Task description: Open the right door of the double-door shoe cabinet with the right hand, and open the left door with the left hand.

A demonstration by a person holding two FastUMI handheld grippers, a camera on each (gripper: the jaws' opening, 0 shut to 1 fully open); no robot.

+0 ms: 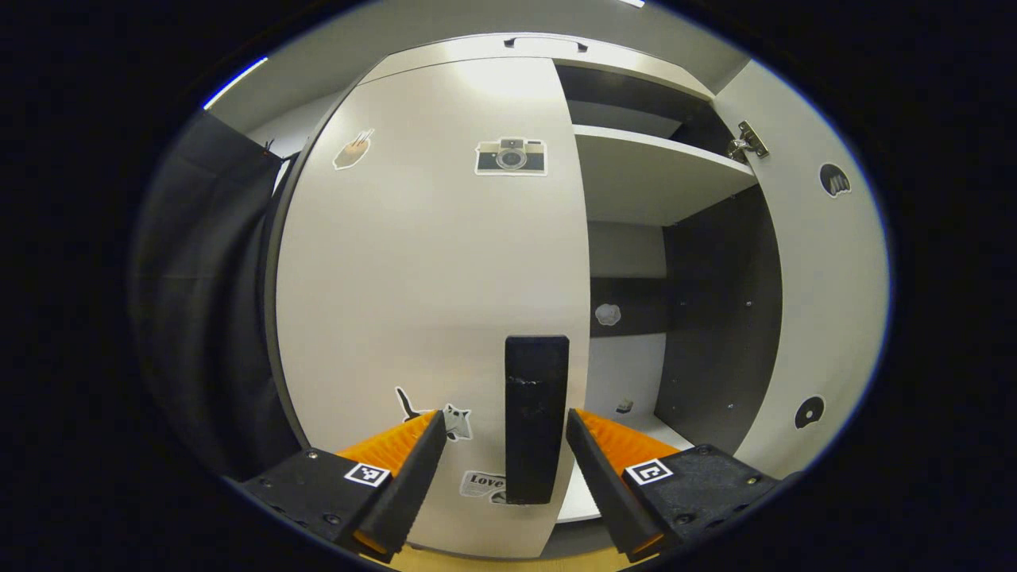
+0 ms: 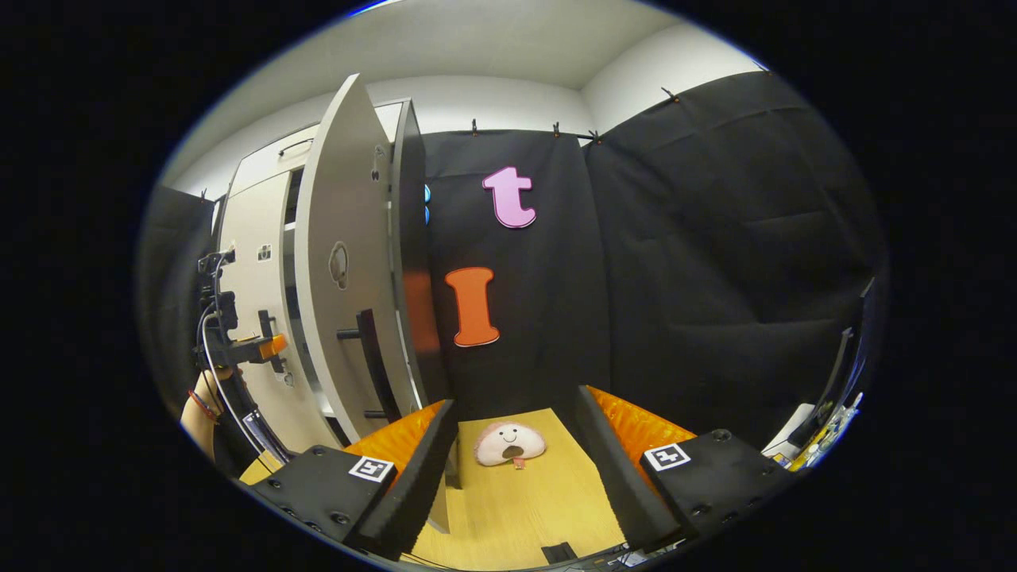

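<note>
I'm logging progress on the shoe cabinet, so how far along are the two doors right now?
Done: the right door is swung wide open, showing the shelf inside, and the right tongs hang open, holding nothing. In hand: the left tongs are open around the black handle of the left door, not yet clamped. Left: grip that handle and pull the left door, which looks closed.

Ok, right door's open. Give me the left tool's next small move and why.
Probably close the left tool on the left door's black handle. The handle stands between its open fingers, the left door looks shut, and the right door already stands open.
</note>
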